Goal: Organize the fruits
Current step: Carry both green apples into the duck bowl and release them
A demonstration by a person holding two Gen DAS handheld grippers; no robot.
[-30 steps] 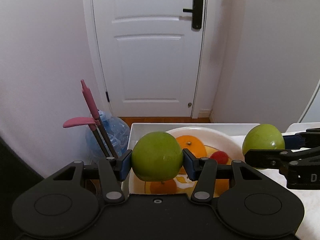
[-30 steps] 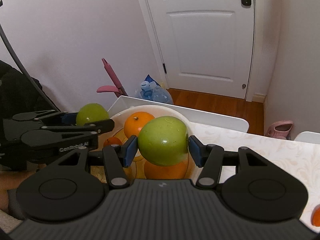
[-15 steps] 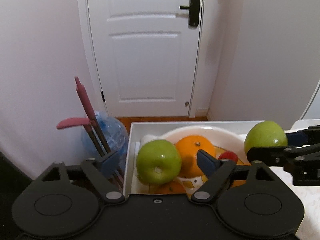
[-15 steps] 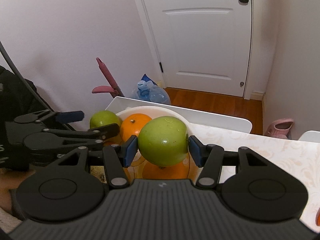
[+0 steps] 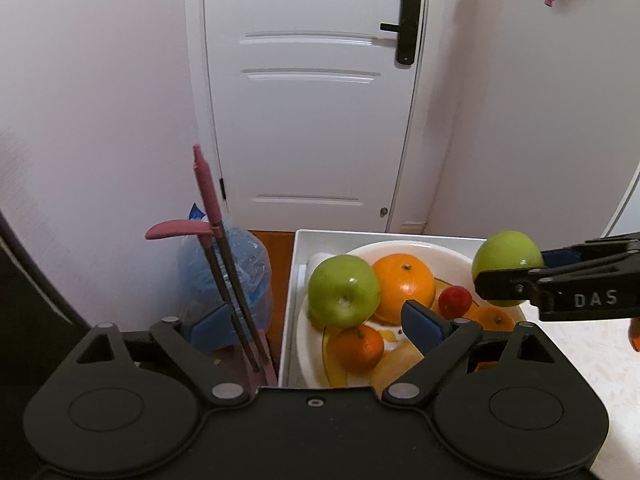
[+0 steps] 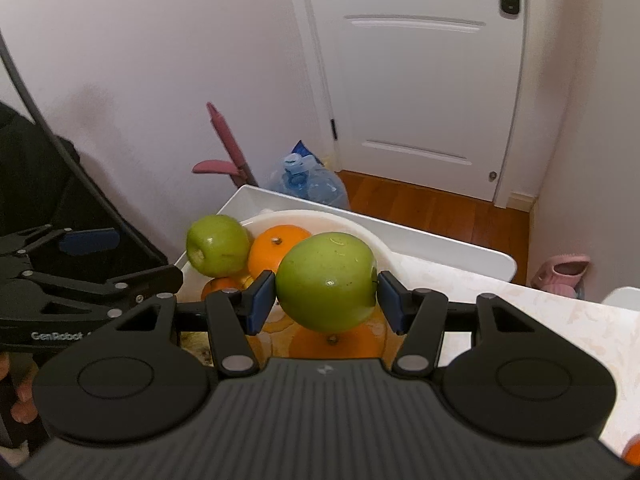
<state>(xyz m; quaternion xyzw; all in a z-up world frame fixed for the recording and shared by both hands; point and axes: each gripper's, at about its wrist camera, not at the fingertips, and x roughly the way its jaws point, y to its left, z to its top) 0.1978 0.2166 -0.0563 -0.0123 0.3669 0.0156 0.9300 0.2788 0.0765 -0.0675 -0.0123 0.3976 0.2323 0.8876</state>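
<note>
A white fruit bowl (image 5: 448, 250) sits on a white tray at the table's corner. In it lie a green apple (image 5: 343, 291), a big orange (image 5: 404, 286), a small orange (image 5: 358, 347) and a small red fruit (image 5: 455, 302). My left gripper (image 5: 316, 326) is open and empty, just short of the bowl, with the released apple resting against the big orange. My right gripper (image 6: 326, 300) is shut on a second green apple (image 6: 326, 282) and holds it over the bowl's right side. The released apple also shows in the right wrist view (image 6: 218, 251).
The white tray (image 6: 440, 246) holds the bowl at the table's far left corner. A pink-handled tool (image 5: 208, 200) and a blue water bottle (image 5: 244, 264) stand on the floor left of the table. A white door (image 5: 312, 92) is behind. An orange (image 6: 633, 450) lies at the right edge.
My left gripper opened and let its green apple drop into the bowl, then drew back a little. My right gripper kept hold of its apple above the bowl.
</note>
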